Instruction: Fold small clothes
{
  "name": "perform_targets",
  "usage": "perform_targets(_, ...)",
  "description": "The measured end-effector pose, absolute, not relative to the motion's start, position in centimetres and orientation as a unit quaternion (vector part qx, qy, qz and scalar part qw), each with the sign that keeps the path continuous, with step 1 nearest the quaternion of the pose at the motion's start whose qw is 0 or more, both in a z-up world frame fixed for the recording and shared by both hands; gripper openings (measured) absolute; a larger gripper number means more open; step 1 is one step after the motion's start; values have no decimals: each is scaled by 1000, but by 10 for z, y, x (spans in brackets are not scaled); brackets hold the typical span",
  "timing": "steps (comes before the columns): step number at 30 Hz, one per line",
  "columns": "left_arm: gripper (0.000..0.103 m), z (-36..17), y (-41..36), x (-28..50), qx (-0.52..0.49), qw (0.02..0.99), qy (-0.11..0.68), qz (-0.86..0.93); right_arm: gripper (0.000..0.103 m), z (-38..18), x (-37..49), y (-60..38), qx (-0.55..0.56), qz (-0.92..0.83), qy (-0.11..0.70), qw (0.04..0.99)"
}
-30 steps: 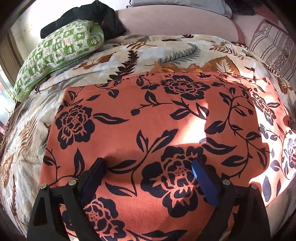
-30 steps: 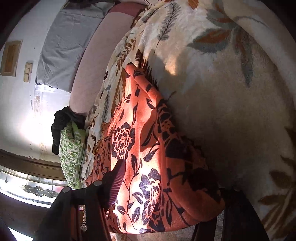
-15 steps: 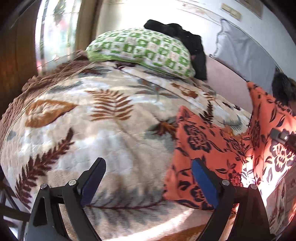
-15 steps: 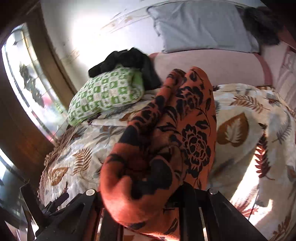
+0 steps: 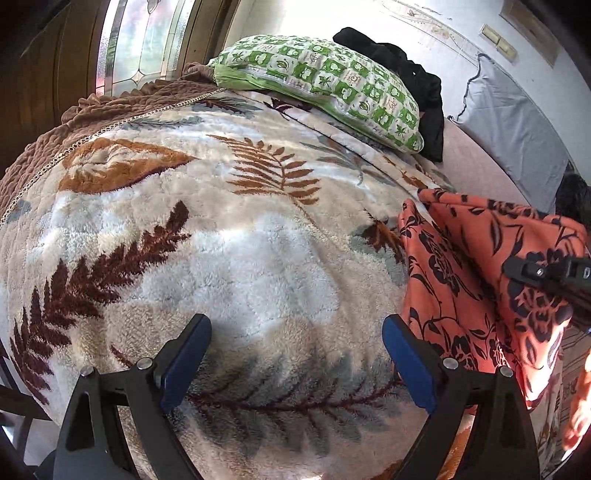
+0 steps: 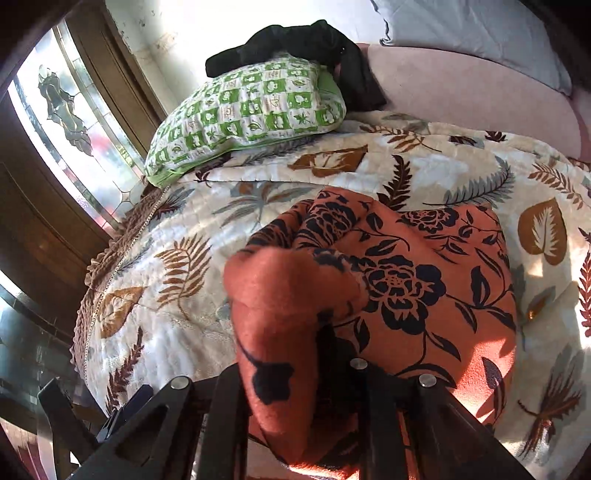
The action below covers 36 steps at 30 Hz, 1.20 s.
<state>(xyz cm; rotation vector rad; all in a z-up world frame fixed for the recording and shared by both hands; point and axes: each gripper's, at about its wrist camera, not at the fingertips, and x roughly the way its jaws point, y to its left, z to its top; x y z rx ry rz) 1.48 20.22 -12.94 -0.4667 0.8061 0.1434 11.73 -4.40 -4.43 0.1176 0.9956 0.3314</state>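
Right wrist: jaws pinch orange floral garment (image 6: 406, 288); left gripper (image 5: 295, 354) gapes beside it.

a bed under a leaf-print blanket (image 5: 229, 229), a green checked pillow (image 5: 325, 85) by a leaded window (image 6: 70, 122), white wall (image 5: 424, 33), bright sunlight.

Fluffy plush blanket (image 5: 229, 236) — smooth matt cloth garment (image 6: 417, 280).

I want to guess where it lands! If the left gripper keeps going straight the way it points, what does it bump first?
Probably the fluffy leaf-print blanket. The left gripper is open, holding nothing, aimed at bare blanket. The orange flowered cloth lies off to its right side, out of line. Depth is hard to judge.
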Motion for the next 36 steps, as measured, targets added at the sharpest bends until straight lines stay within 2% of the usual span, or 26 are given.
perform_targets(1, 94, -129, 205, 13, -233, 890, 385, 73, 21, -55, 117, -35, 43, 166, 490, 855)
perform_targets(3, 94, -129, 212, 11, -251, 887, 381, 78, 40, -94, 120, -5, -9, 182, 545, 818)
perform_targets(4, 94, -129, 214, 10, -256, 886, 380, 79, 56, -108, 116, 5, -38, 193, 549, 813)
perform_targets(5, 94, -128, 215, 8, -258, 886, 377, 80, 67, -104, 105, 9, -54, 206, 515, 831)
perform_targets(7, 94, -125, 215, 6, -258, 888, 371, 84, 79, -91, 94, 1, -17, 243, 498, 832)
perform_targets(12, 94, -96, 187, 5, -240, 902, 359, 25, 79, -54, 70, -67, 97, 234, 458, 852)
perform_targets(15, 94, -69, 155, 5, -211, 913, 347, -26, 80, -52, 58, -114, 166, 204, 451, 853)
perform_targets(21, 94, -67, 105, 48, -153, 897, 413, -42, 80, -64, 45, -170, 240, 182, 453, 839)
perform_targets(22, 90, -71, 106, 53, -168, 890, 421, -39, 80, -64, 43, -174, 247, 183, 451, 838)
perform_targets(23, 80, -74, 109, 56, -191, 885, 423, -44, 80, -66, 43, -178, 250, 185, 450, 837)
perform_targets(24, 44, -74, 111, 57, -206, 881, 421, -58, 80, -66, 43, -181, 253, 189, 449, 836)
perform_targets(25, 24, -76, 112, 57, -203, 880, 426, -58, 80, -67, 40, -183, 256, 193, 447, 835)
perform_targets(27, 24, -99, 124, 54, -230, 864, 447, -22, 80, -71, 41, -186, 260, 200, 446, 833)
perform_targets(29, 27, -145, 145, 50, -297, 815, 498, 2, 80, -82, 47, -189, 265, 201, 459, 824)
perform_targets(30, 27, -149, 150, 45, -312, 818, 483, -10, 80, -88, 49, -190, 271, 201, 467, 817)
perform_targets(33, 33, -127, 141, 40, -275, 835, 476, -13, 80, -98, 52, -194, 282, 205, 474, 809)
perform_targets(36, 59, -104, 136, 36, -241, 847, 473, -5, 80, -99, 55, -201, 295, 209, 468, 807)
